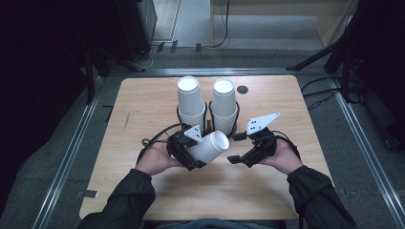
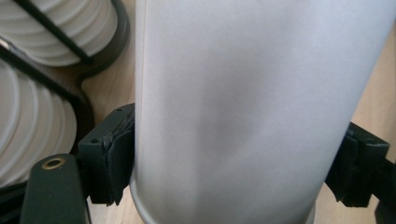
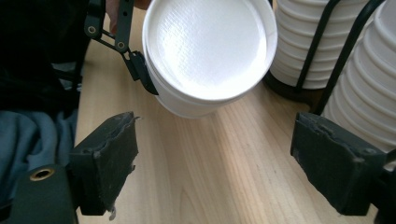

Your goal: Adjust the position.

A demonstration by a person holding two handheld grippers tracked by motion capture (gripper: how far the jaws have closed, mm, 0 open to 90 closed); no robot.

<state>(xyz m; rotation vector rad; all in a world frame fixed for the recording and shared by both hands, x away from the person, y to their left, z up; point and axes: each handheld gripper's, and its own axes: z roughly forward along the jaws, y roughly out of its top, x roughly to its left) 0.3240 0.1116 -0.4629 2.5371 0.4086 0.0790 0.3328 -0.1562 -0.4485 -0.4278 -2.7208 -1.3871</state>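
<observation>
My left gripper (image 1: 198,150) is shut on a white paper cup (image 1: 212,145) that lies tilted on its side above the table, its closed base turned toward my right gripper (image 1: 235,148). In the left gripper view the cup's wall (image 2: 252,93) sits squeezed between both black pads (image 2: 112,163). My right gripper (image 3: 215,168) stands open and empty a short way from the cup's base (image 3: 210,51), with bare wood between its pads. Behind the held cup stand two stacks of upturned white cups (image 1: 191,102) (image 1: 224,102).
The stacks stand in a black wire holder (image 1: 208,126) at mid-table on the light wooden table (image 1: 143,109). A small black disc (image 1: 242,89) lies near the far edge. Dark floor, cables and stands surround the table.
</observation>
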